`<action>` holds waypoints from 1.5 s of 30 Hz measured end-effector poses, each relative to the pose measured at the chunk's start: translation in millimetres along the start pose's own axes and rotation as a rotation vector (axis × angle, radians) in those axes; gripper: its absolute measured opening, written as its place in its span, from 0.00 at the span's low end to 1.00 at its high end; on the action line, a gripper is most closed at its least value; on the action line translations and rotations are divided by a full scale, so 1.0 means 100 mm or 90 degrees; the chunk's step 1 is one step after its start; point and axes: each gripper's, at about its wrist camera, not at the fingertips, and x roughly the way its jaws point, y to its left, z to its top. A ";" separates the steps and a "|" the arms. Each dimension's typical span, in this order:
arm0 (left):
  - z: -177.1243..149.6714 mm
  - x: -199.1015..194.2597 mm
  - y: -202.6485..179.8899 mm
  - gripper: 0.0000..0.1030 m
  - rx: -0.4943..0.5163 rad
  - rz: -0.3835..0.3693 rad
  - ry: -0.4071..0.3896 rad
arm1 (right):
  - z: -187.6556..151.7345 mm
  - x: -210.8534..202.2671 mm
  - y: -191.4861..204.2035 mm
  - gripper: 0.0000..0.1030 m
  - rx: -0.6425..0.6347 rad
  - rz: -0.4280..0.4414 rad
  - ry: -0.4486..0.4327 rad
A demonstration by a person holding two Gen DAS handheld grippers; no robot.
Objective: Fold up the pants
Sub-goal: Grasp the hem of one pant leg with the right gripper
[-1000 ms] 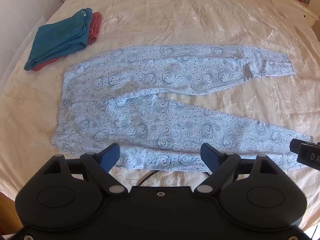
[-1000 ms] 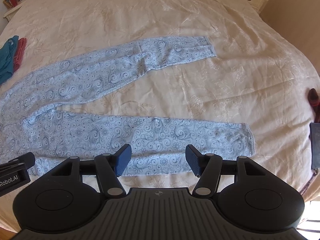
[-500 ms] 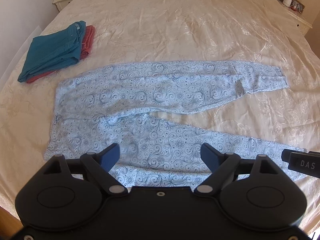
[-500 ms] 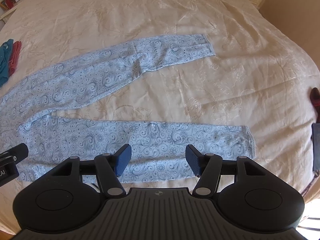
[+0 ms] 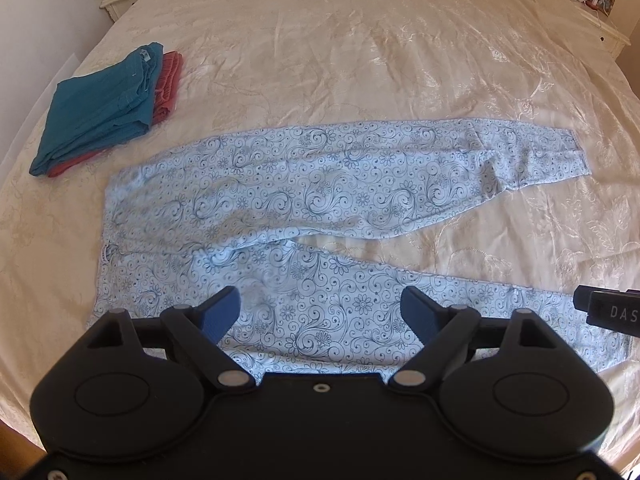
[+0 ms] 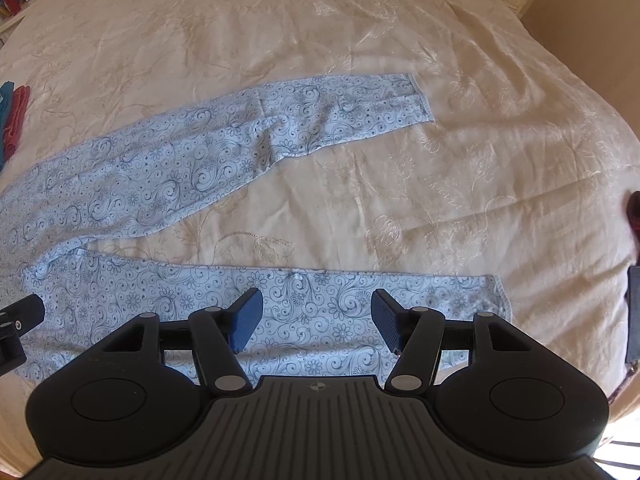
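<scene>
1. Both views have closed in on the pants (image 5: pixel 320 184) since 1 second ago.
2. Low in frame, left gripper (image 5: pixel 320 312) and right gripper (image 6: pixel 317 314) hover spread, empty, over the near leg.
3. Mid-frame, pants lie flat on the bedspread (image 5: pixel 360 40), 2 legs apart; no fold made.
4. Upper left, folded clothes (image 5: pixel 100 108) sit stacked.

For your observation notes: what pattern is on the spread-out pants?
Pale blue pants with dark swirls and flowers, clearest in the left wrist view.

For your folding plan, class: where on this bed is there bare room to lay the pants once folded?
Free: the wide bedspread beyond the far leg, and the stretch past both hems. A narrow bare wedge lies between the legs. Crowded: the far-left side, with the folded teal and red clothes.
</scene>
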 end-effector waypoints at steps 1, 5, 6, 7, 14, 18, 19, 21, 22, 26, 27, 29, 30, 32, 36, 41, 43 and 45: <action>0.01 0.03 0.00 0.84 -0.002 0.004 0.004 | 0.01 0.01 0.00 0.57 -0.001 0.001 0.000; 0.03 0.09 0.01 0.81 -0.009 0.005 0.014 | 0.06 0.06 0.00 0.57 0.005 0.002 0.002; 0.04 0.11 0.01 0.80 -0.007 0.007 0.017 | 0.07 0.07 -0.01 0.57 0.006 0.002 0.002; 0.05 0.12 0.01 0.80 -0.007 0.008 0.020 | 0.09 0.08 -0.01 0.57 0.008 0.000 0.004; 0.13 0.23 0.00 0.80 0.002 0.018 0.032 | 0.16 0.20 -0.06 0.49 0.022 0.019 0.028; 0.21 0.33 0.00 0.80 0.003 0.021 0.041 | 0.20 0.32 -0.08 0.49 0.033 0.020 0.041; 0.24 0.36 0.00 0.80 0.003 0.024 0.043 | 0.22 0.36 -0.07 0.49 0.035 0.017 0.040; 0.28 0.42 0.00 0.81 0.003 0.031 0.045 | 0.26 0.43 -0.07 0.49 0.042 0.000 0.037; 0.31 0.45 0.01 0.80 0.001 0.036 0.048 | 0.29 0.48 -0.06 0.49 0.043 -0.005 0.043; 0.44 0.59 0.07 0.80 -0.011 0.037 0.052 | 0.45 0.65 -0.04 0.49 0.024 -0.008 0.048; 0.47 0.61 0.07 0.80 -0.012 0.038 0.053 | 0.49 0.68 -0.03 0.49 0.018 -0.007 0.048; 0.59 0.69 0.11 0.80 -0.015 0.036 0.053 | 0.62 0.75 -0.03 0.44 0.017 -0.010 0.051; 0.66 0.71 0.12 0.80 -0.015 0.034 0.050 | 0.69 0.78 -0.04 0.39 0.024 -0.005 0.050; 0.82 0.75 0.14 0.80 -0.012 0.038 0.037 | 0.87 0.82 -0.09 0.36 0.047 0.010 0.039; 1.15 0.84 0.19 0.80 -0.010 0.045 0.004 | 1.28 0.95 -0.20 0.36 0.119 0.029 -0.002; 1.42 1.07 0.24 0.80 -0.016 0.051 0.003 | 1.80 1.29 -0.35 0.36 0.226 0.050 -0.042; 1.46 1.19 0.26 0.80 -0.018 0.052 0.010 | 1.96 1.42 -0.36 0.36 0.244 0.040 -0.058; 1.47 1.31 0.28 0.80 -0.022 0.048 0.022 | 2.11 1.56 -0.37 0.36 0.259 0.034 -0.063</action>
